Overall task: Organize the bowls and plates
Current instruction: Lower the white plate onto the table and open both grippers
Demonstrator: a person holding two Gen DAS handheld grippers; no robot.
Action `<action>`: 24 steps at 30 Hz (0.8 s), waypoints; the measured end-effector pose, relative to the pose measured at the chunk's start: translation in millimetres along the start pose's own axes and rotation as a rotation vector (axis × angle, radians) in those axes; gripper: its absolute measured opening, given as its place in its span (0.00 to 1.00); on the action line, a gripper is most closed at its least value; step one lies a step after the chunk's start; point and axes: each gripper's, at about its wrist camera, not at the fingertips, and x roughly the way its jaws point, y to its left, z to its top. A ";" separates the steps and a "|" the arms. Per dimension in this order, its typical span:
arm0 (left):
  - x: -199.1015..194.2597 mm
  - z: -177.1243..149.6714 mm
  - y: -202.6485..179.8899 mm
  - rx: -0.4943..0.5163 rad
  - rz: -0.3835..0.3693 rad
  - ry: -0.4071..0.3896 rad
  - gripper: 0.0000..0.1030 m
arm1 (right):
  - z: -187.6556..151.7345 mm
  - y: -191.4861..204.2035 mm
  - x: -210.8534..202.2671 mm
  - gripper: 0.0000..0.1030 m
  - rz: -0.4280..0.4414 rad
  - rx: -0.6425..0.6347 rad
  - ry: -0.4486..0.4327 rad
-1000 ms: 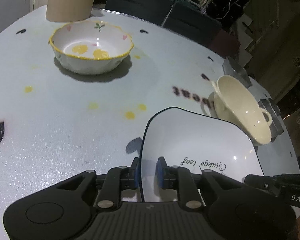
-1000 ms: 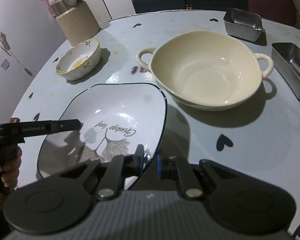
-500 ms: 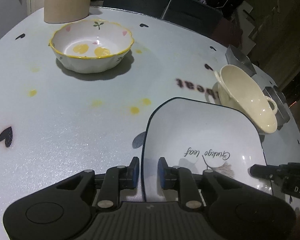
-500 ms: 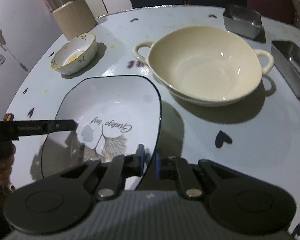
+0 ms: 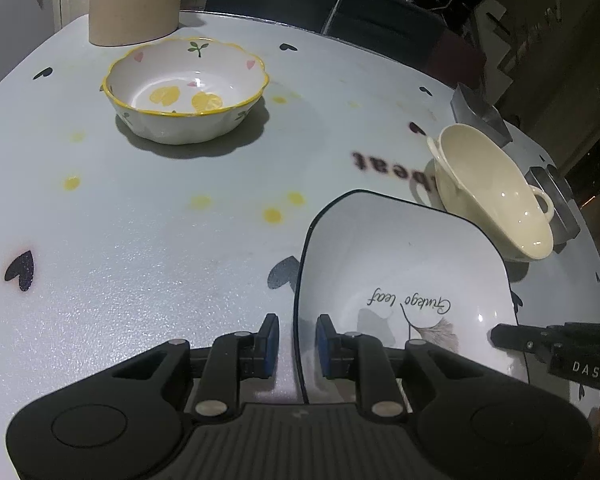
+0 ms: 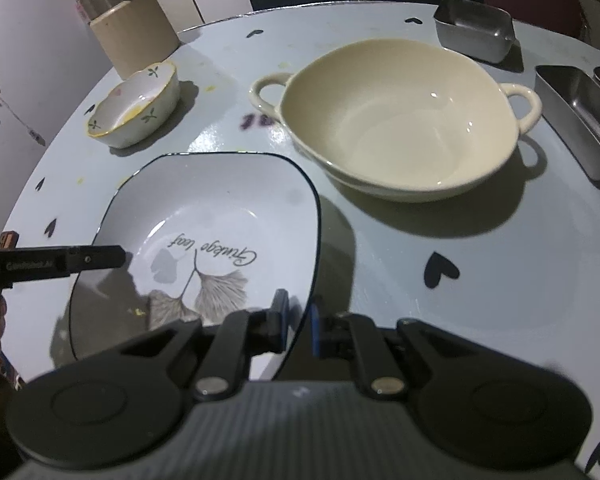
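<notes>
A white square plate with a dark rim and a "Ginkgo leaf" print (image 5: pixel 400 280) (image 6: pixel 216 232) is held between both grippers, raised and tilted above the table. My left gripper (image 5: pixel 296 344) is shut on its left rim. My right gripper (image 6: pixel 298 320) is shut on its right rim. A cream two-handled bowl (image 6: pixel 396 120) (image 5: pixel 496 196) stands beyond the plate. A small flower-print bowl with a yellow rim (image 5: pixel 186 88) (image 6: pixel 134 106) stands at the far left.
The round pale table (image 5: pixel 140 240) has heart marks. A beige canister (image 5: pixel 134 0) (image 6: pixel 134 36) stands behind the small bowl. Steel trays (image 6: pixel 474 28) (image 6: pixel 576 120) sit at the far right. Chairs stand behind the table.
The plate, held by both grippers, has come slightly nearer the cream bowl and the small bowl. Both grips are unchanged.
</notes>
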 end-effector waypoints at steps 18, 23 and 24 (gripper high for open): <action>0.9 0.9 -4.0 0.050 0.025 0.010 0.23 | -3.5 -25.2 3.5 0.15 0.095 0.149 -0.014; 0.5 0.2 -5.0 0.065 0.047 0.010 0.30 | -6.7 -22.4 1.7 0.26 0.070 0.127 -0.028; 0.1 -0.2 -5.4 0.071 0.055 0.009 0.33 | -7.1 -22.4 1.6 0.31 0.074 0.129 -0.029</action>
